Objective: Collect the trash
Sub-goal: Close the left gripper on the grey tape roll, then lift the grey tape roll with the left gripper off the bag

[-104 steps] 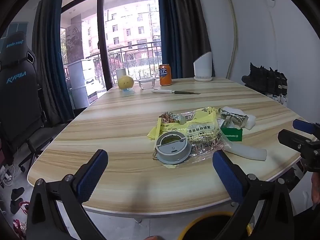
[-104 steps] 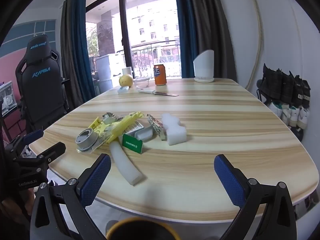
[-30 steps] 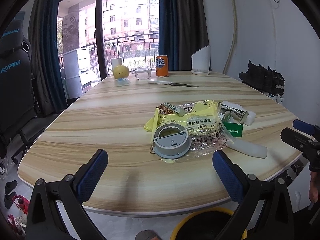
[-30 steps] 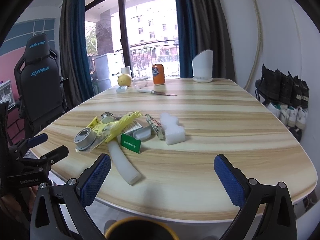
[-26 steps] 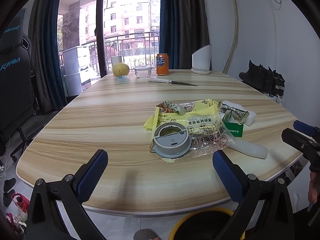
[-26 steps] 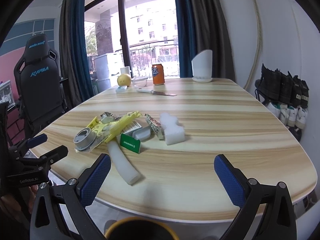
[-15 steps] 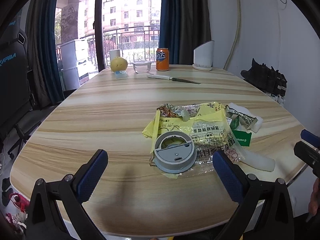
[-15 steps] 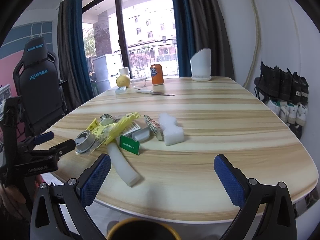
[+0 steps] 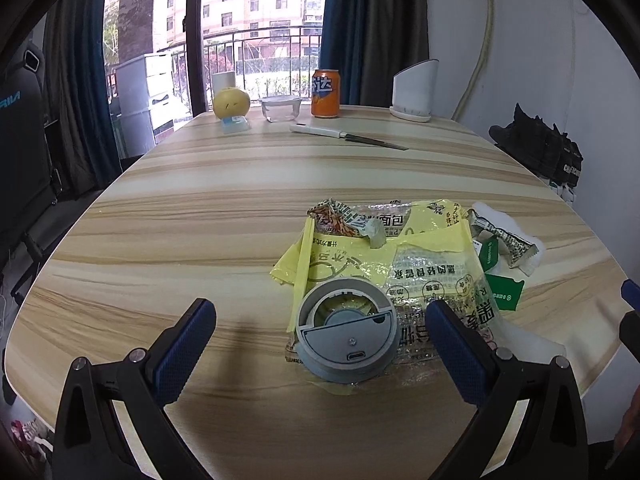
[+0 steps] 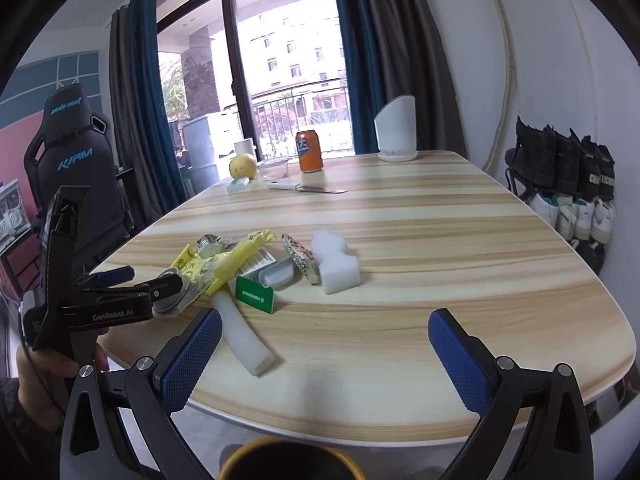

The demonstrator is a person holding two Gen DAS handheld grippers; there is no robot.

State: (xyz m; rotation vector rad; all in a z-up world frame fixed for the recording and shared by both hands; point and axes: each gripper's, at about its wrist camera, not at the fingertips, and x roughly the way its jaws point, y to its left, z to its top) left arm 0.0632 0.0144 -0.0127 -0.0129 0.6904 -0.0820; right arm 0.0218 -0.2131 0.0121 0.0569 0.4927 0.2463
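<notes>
- The trash sits in one heap on the bench, right ahead of the left hand-held gripper: a round grey disc lies on a yellow wrapper, with a green card and a small crumpled wrapper further to that gripper's right.
- From the right hand-held gripper, the heap is ahead and to its left; a white foam tube lies just by its left finger, and a white foam block lies straight ahead, beyond the tips.
- A dark, yellow-rimmed bin shows below the bench edge, under the right hand-held gripper; it is probably where the trash belongs.
- The step in hand looks like a first reach with the left hand-held gripper toward the grey disc. To do it well, I would centre the disc between the fingers, come down level, and close on its sides without trapping the crinkly wrapper beneath, which might drag along.
- The left hand-held gripper is spread wide, holds nothing, and its tips hover either side of the disc without touching it.
- The right hand-held gripper is equally wide, empty, and waits over bare bench.
- The knife, orange can and yellow fruit stand well apart at the far end.
</notes>
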